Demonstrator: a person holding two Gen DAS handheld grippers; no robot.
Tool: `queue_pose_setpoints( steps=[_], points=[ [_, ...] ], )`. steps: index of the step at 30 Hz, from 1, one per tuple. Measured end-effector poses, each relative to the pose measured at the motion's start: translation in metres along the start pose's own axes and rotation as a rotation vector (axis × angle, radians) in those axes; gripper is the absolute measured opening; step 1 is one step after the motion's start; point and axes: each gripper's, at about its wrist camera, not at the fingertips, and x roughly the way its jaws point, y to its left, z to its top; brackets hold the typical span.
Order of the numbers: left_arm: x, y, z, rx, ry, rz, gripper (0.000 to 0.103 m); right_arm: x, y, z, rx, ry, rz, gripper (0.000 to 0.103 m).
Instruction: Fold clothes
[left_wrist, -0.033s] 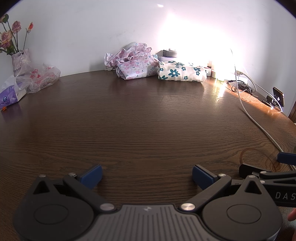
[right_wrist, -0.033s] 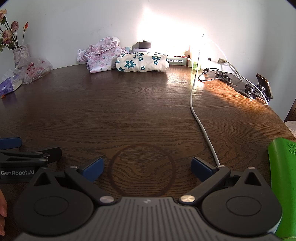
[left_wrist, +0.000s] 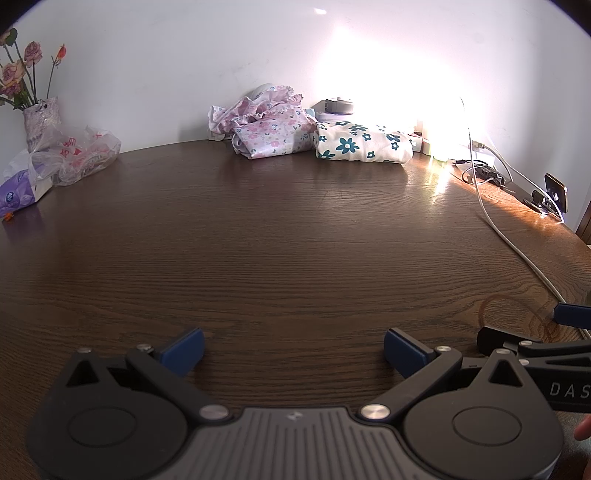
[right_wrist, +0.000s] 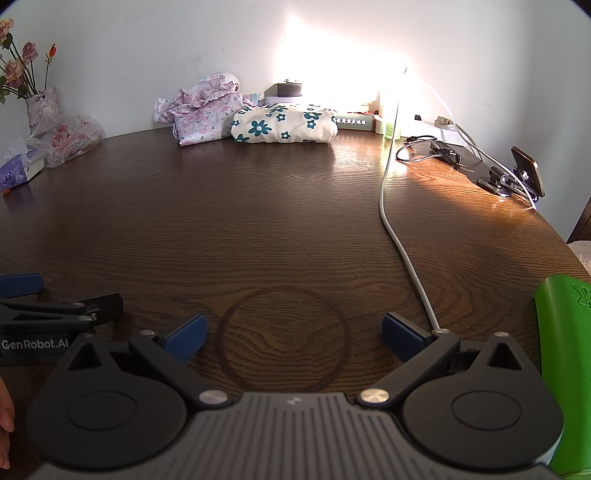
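Note:
A pink floral garment (left_wrist: 271, 129) lies crumpled at the far edge of the dark wooden table (left_wrist: 280, 240), against the wall. A cream garment with teal flowers (left_wrist: 360, 146) lies folded to its right. Both also show in the right wrist view: the pink garment (right_wrist: 205, 114) and the cream garment (right_wrist: 282, 125). My left gripper (left_wrist: 293, 349) is open and empty, low over the table's near side. My right gripper (right_wrist: 293, 334) is open and empty beside it, over a ring mark in the wood. Both are far from the clothes.
A vase of dried roses (left_wrist: 37, 118), a plastic bag (left_wrist: 79, 155) and a tissue pack (left_wrist: 20, 192) stand at the far left. A white cable (right_wrist: 400, 236) runs across the right side. A phone holder (right_wrist: 524, 171) stands at the right edge. A green object (right_wrist: 565, 369) is near right.

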Motion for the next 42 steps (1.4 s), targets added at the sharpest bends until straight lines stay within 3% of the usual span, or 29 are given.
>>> queue_pose_setpoints(
  steps=[42],
  points=[
    [-0.0004,0.0003,-0.0002,0.000,0.000,0.000,0.103,0.0007,0.0008,-0.0014,0.005,-0.002,0.002,0.103]
  ],
)
